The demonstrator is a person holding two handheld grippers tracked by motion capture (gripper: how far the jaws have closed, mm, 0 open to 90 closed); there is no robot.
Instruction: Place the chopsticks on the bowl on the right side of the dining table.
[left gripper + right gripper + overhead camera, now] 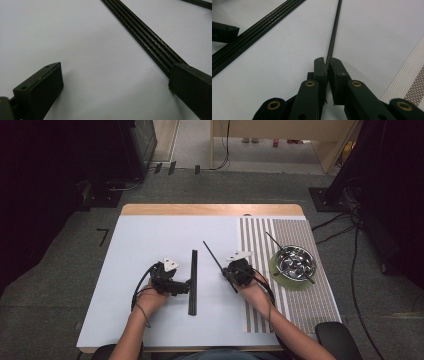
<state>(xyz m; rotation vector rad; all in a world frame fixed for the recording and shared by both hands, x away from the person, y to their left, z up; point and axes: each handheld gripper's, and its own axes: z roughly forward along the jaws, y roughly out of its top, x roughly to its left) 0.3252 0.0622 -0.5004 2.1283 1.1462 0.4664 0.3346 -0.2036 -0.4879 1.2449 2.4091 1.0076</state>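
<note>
A: What carries it all?

B: A table (210, 210) with a wooden far edge, covered by a white sheet (150, 250); along its right edge lies a striped mat (300, 310).

A: And on the mat?

B: A steel bowl (296, 261) on a green plate (280, 276), toward the mat's far right corner; 2 thin black sticks lean in the bowl.

A: The black things on the sheet?

B: A bundle of black rods (192, 281) lies near the sheet's middle, running from the near edge toward the far edge; in the left gripper view it looks like 4 rods side by side (147, 40). A single black rod (214, 257) lies slanted to its right, near the mat's left edge.

A: The left gripper?

B: The left gripper (186, 287) sits just left of the bundle, jaws spread wide; 1 jaw meets the bundle's side, the other rests on bare sheet (110, 80).

A: The right gripper?

B: The right gripper (226, 270) is pinched narrow on the single rod (333, 37); both pads (337, 67) press it at its near end; the bundle shows at the upper left (259, 25).
</note>
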